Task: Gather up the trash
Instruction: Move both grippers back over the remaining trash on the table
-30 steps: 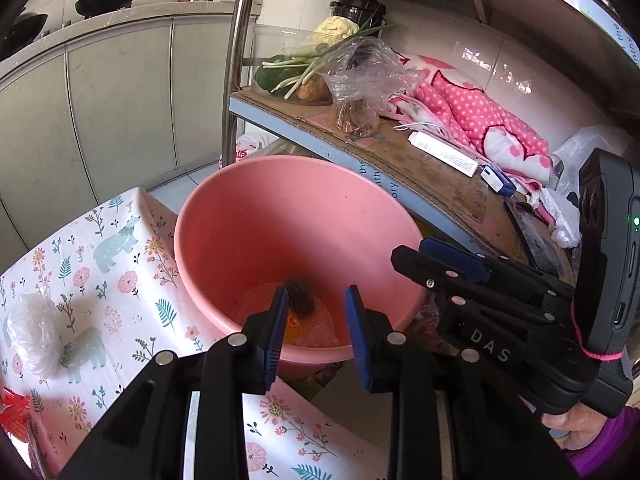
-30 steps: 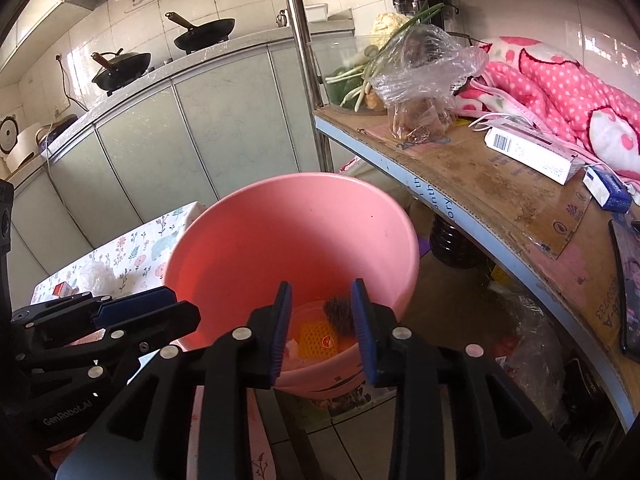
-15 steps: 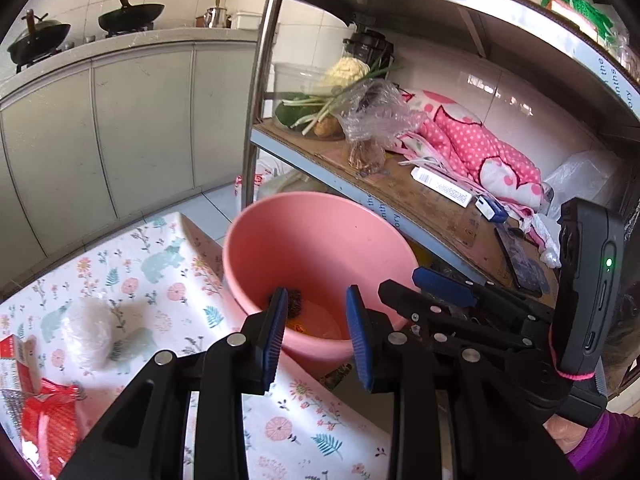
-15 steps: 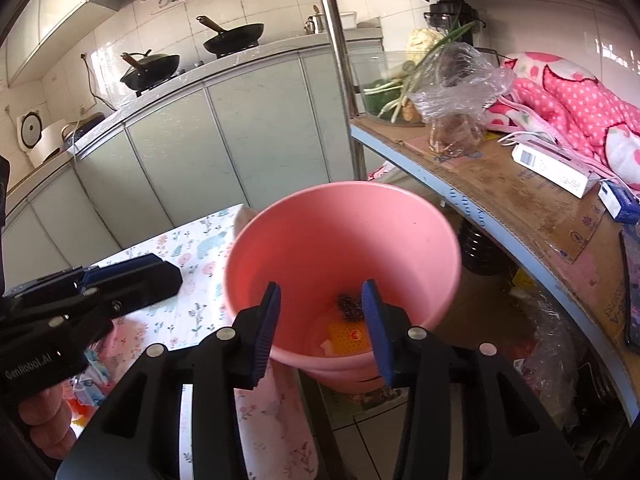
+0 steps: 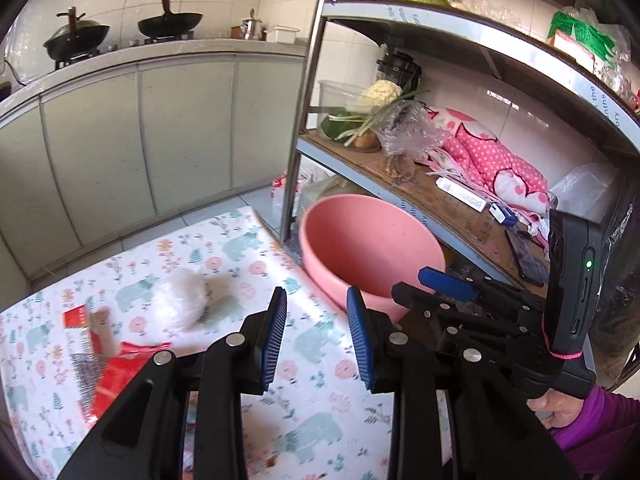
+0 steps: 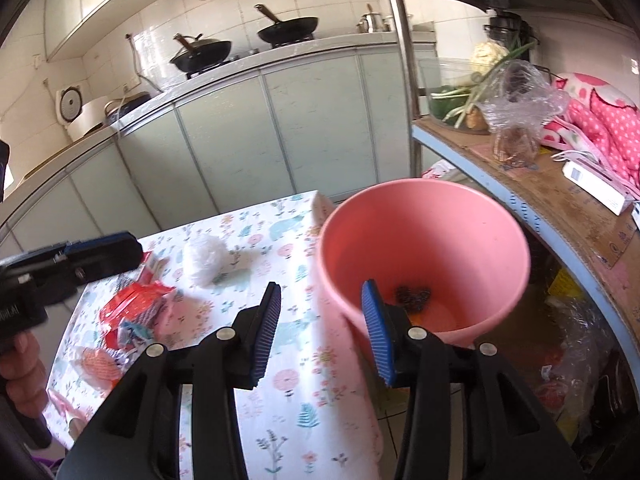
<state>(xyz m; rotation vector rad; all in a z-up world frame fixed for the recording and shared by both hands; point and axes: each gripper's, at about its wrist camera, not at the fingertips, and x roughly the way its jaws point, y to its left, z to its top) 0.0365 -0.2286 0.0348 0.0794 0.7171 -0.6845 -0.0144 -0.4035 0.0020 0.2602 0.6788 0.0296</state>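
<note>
Woks (image 6: 202, 51) (two, perhaps) on counter (image 6: 256, 66)

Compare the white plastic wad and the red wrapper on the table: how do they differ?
The white plastic wad is a puffy, rounded, translucent ball; the red wrapper is flatter, crinkled, with silver foil showing. The wad lies nearer the pink bucket; the wrapper lies further from it. Both lie on the floral tablecloth, untouched by either tongs.

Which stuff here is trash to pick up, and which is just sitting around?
For the job:
pink bucket
white plastic wad
red wrappers

Just lying about:
woks
vegetables
pink polka-dot cloth
white box
</note>
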